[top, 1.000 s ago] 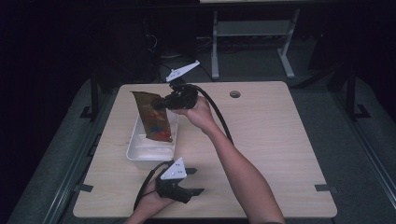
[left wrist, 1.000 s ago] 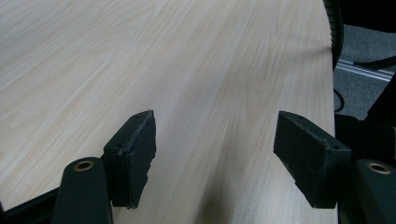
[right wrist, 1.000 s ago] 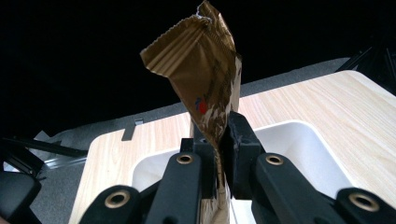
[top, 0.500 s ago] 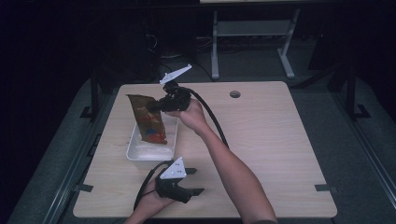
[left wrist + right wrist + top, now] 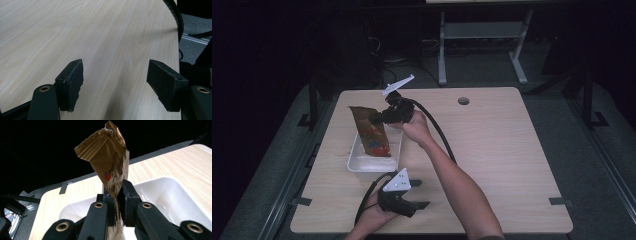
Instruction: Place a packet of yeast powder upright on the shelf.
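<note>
A gold-brown snack bag [image 5: 371,131] with a red and blue print hangs upright over a white tray [image 5: 357,161]; its lower end reaches into the tray. My right gripper [image 5: 377,119] is shut on the bag's right edge near the top. In the right gripper view the crinkled bag [image 5: 110,157] rises from between the closed jaws of the right gripper [image 5: 116,200], with the white tray [image 5: 172,195] beyond. My left gripper [image 5: 417,194] rests low at the table's near edge, open. In the left gripper view the left gripper [image 5: 115,82] has only bare wood between its jaws.
The light wooden table [image 5: 507,150] has a round cable hole [image 5: 463,101] at the back. A black cable [image 5: 439,134] trails from the right gripper along the forearm. A grey metal stand [image 5: 482,30] is on the dark floor behind the table.
The right gripper has sunk with the bag and shifted slightly left, so the bag's bottom now dips into the tray. The left gripper has stayed in place.
</note>
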`<state>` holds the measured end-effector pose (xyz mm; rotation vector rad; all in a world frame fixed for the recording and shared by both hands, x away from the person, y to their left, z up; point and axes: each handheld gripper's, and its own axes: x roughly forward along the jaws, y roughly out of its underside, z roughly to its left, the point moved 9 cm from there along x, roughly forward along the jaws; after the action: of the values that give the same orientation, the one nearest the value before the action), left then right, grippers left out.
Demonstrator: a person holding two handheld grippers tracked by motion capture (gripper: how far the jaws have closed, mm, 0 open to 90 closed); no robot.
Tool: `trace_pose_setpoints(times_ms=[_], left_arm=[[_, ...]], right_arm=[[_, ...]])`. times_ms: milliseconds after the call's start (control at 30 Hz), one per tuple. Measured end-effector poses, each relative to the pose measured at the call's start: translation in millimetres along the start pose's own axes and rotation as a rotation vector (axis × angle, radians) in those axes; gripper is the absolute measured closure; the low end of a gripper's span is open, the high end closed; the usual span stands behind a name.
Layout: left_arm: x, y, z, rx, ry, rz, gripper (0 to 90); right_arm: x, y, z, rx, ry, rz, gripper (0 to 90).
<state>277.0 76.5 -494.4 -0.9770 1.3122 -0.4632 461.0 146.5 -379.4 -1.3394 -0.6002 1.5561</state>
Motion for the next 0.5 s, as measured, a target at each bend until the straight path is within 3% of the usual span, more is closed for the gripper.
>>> trace_pose_setpoints(times_ms=[500], left_arm=[[0.8,1.3,0.1,-0.002,0.0,0.008,29.0]], right_arm=[[10.7,22.5,-6.8,0.058,-0.02,0.008,83.2]])
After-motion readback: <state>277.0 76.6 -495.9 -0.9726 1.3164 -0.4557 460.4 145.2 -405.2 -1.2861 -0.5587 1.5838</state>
